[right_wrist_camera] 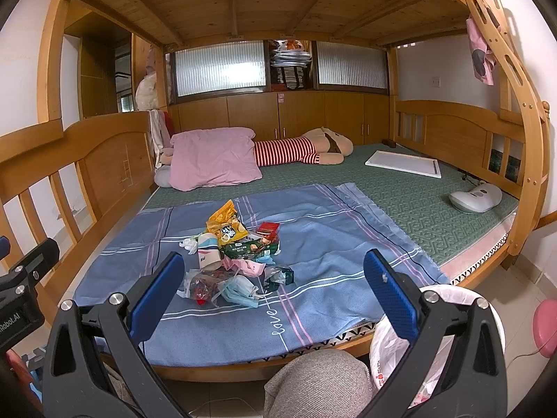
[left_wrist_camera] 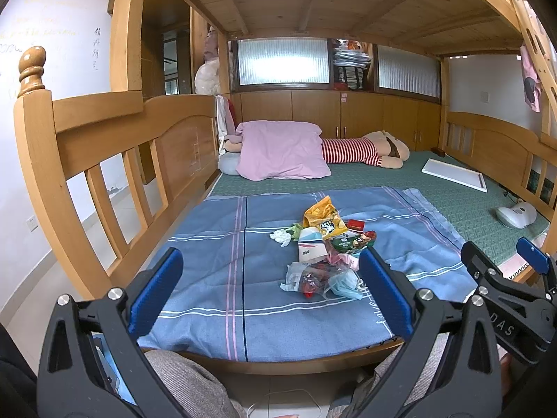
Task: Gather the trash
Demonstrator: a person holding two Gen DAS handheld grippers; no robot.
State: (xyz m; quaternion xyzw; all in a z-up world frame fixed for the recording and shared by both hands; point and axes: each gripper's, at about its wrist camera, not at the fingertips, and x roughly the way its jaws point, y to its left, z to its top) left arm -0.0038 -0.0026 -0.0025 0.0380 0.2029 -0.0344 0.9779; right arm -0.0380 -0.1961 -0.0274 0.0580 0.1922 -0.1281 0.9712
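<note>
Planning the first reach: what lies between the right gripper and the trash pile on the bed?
In the right wrist view, only bare blue blanket lies between the open right gripper and the trash pile; a blue face mask is its nearest piece.

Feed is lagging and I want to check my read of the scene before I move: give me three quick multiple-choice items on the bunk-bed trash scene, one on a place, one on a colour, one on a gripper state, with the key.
1. Where does the trash pile lie?
A. On the blue plaid sheet
B. On the bare green mat
C. On the floor

2. What colour is the crumpled face mask at the pile's near edge?
A. Red
B. Light blue
C. Yellow

3. How do the left gripper and right gripper stand?
A. Both shut on wrappers
B. Left shut, right open
C. Both open and empty

Key:
1 A, the wrappers all rest on the sheet, short of the green mat.
2 B, the mask is pale blue.
3 C, each pair of blue pads stands wide apart with nothing between.
</note>
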